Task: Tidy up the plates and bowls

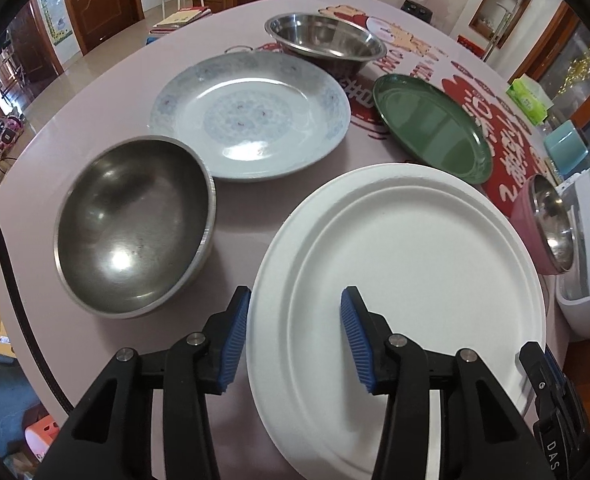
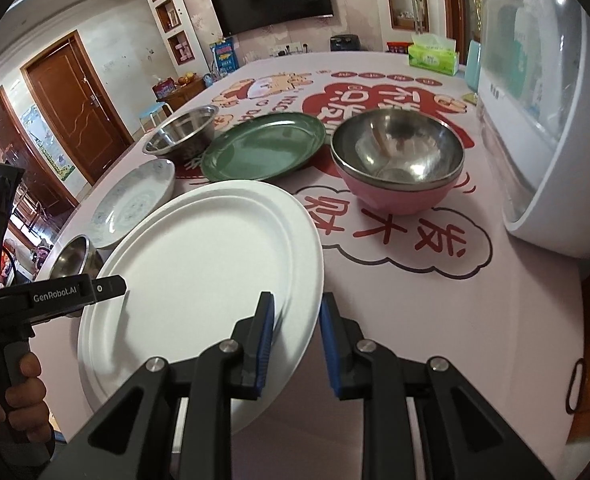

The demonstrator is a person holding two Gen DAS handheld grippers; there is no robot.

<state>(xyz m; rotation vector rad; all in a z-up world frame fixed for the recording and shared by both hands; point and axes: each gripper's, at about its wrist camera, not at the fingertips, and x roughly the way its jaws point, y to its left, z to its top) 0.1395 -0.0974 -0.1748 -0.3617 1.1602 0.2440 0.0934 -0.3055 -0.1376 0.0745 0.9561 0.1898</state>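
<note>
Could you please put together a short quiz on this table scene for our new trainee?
1. True or false: the green plate is stacked on the patterned plate.
2. Which dish has its rim between the right tongs? A) the white plate B) the green plate C) the patterned plate
3. How many bowls stand on the table?

Key:
1. False. They lie side by side, apart.
2. A.
3. Three: the near steel bowl, the far steel bowl and the pink bowl.
</note>
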